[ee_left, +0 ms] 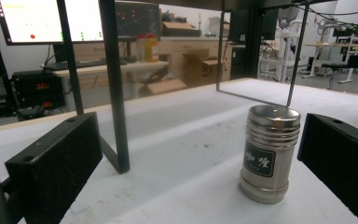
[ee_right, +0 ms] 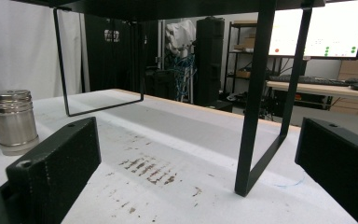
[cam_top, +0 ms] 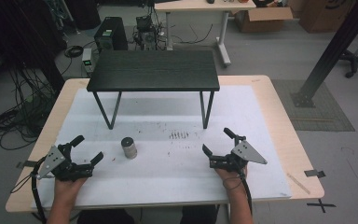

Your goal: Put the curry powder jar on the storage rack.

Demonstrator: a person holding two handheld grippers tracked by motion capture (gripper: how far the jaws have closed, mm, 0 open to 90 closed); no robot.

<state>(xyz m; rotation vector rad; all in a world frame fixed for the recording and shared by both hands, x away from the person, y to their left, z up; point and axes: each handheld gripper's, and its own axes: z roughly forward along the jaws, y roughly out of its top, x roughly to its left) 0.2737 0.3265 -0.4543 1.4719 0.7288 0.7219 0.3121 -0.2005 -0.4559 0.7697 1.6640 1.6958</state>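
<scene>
Both tools, left (cam_top: 87,149) and right (cam_top: 219,141), rest wide open and empty on the white tabletop (cam_top: 177,163). The small ribbed steel shaker (cam_top: 129,147) stands upright just right of the left tool. Risk: a careless sideways approach may topple it.

Your left tongs (cam_top: 87,149) and right tongs (cam_top: 218,140) rest low at either side, well apart, jaws spread wide and empty, each held in one hand, forearms entering from below.

black left gripper (cam_top: 87,150) and right gripper (cam_top: 219,141), each with blocky fingers (ee_left: 56,163), grey triangular plate, trailing black cable.
</scene>
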